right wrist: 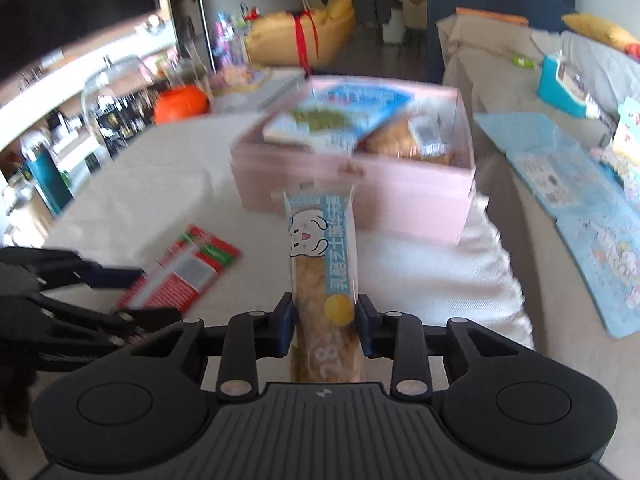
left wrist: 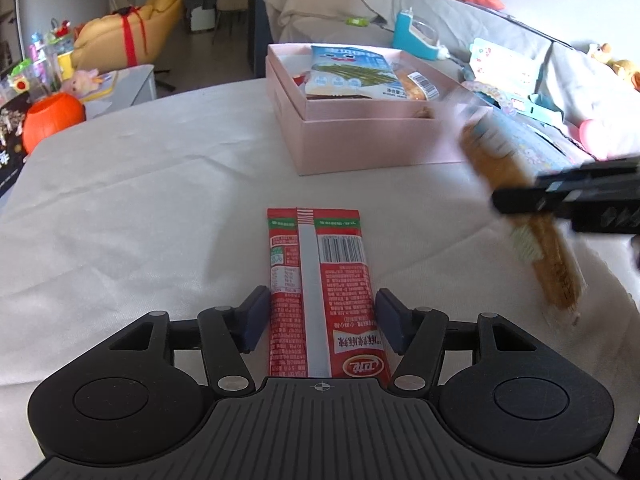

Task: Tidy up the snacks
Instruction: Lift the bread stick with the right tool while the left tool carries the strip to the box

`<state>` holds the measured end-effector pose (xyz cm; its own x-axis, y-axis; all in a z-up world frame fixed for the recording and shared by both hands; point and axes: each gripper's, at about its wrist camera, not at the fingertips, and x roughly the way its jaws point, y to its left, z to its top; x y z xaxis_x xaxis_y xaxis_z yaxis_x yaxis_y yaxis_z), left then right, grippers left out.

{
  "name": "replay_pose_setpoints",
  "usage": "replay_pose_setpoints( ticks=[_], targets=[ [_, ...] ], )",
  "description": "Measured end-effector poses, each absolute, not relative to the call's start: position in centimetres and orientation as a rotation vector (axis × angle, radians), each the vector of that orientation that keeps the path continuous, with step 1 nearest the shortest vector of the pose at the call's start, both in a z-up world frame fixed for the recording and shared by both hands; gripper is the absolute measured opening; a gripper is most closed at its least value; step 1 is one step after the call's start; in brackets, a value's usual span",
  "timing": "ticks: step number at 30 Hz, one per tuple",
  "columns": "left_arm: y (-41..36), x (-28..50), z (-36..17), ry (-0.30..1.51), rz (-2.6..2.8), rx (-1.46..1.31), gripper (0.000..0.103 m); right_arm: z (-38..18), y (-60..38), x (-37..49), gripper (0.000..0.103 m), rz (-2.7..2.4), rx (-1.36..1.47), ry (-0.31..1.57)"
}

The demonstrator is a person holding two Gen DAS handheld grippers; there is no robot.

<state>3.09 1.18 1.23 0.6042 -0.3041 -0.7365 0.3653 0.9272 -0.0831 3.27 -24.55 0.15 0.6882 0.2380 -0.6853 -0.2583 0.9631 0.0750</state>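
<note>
A red snack packet (left wrist: 322, 292) lies flat on the white tablecloth between the fingers of my left gripper (left wrist: 318, 320); the pads sit right at its edges, and whether they press it is unclear. It also shows in the right wrist view (right wrist: 182, 272). My right gripper (right wrist: 325, 322) is shut on a long bread snack in clear and blue wrap (right wrist: 322, 264), held above the table; it appears blurred in the left wrist view (left wrist: 520, 216). The open pink box (left wrist: 360, 136) (right wrist: 400, 200) stands ahead and holds a blue-white snack bag (left wrist: 348, 72) and a wrapped bread (left wrist: 416, 84).
An orange pumpkin bucket (left wrist: 52, 120) and toys stand at the far left. A grey sofa (left wrist: 520, 48) with blue picture books (right wrist: 580, 208) lies to the right of the table. The table's right edge is close to the pink box.
</note>
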Motion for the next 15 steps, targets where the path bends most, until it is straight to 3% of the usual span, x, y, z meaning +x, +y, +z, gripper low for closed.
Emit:
replay_pose_setpoints(
  ticks=[10, 15],
  targets=[
    [1.0, 3.1, 1.3, 0.837, -0.389, 0.090, 0.063, 2.8, -26.4, 2.6, 0.031, 0.229, -0.027, 0.707],
    [1.2, 3.1, 1.4, 0.841, -0.390, 0.077, 0.056, 3.0, -26.6, 2.6, 0.031, 0.229, -0.020, 0.695]
  ],
)
